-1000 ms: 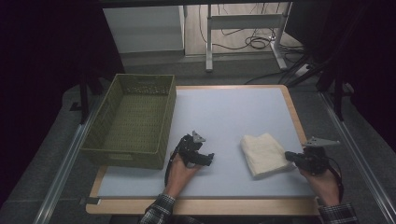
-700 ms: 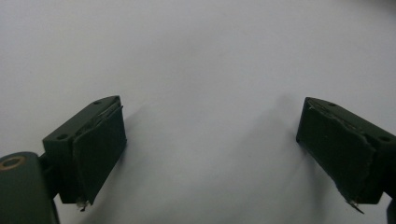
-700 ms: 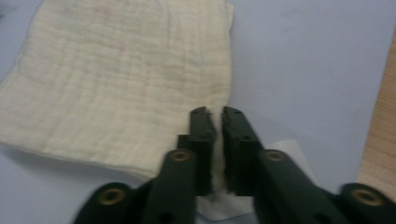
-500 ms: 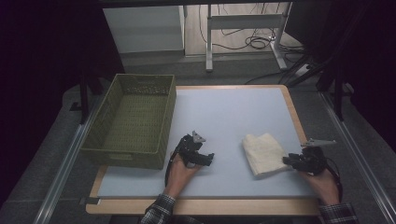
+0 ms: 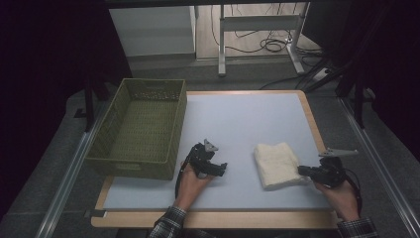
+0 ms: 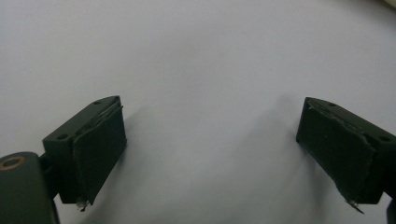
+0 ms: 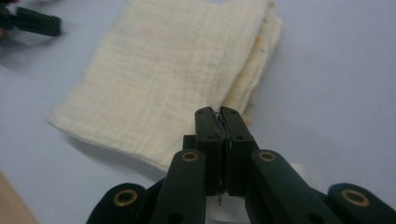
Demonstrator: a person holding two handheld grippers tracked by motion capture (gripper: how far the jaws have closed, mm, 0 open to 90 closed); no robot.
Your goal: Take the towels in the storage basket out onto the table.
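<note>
On the desk (image 5: 237, 119) we see a green basket (image 5: 132, 166) at the left and a folded cloth (image 5: 275, 163) at the right, well apart from it, lying flat on the pale mat. We judge the step in hand to be the pickup of the cloth. The right tool (image 5: 303, 171) sits at its near edge, and its jaws have just closed. They now meet tip to tip and seem to nip the top layers there, though we cannot see how much is caught. The next move calls for a gentle lift to test the hold before any carry toward the basket. The left tool (image 5: 222, 168) rests open over bare mat. The cloth is cream, thin and gauzy, and folded in several layers whose edges do not quite line up.
</note>
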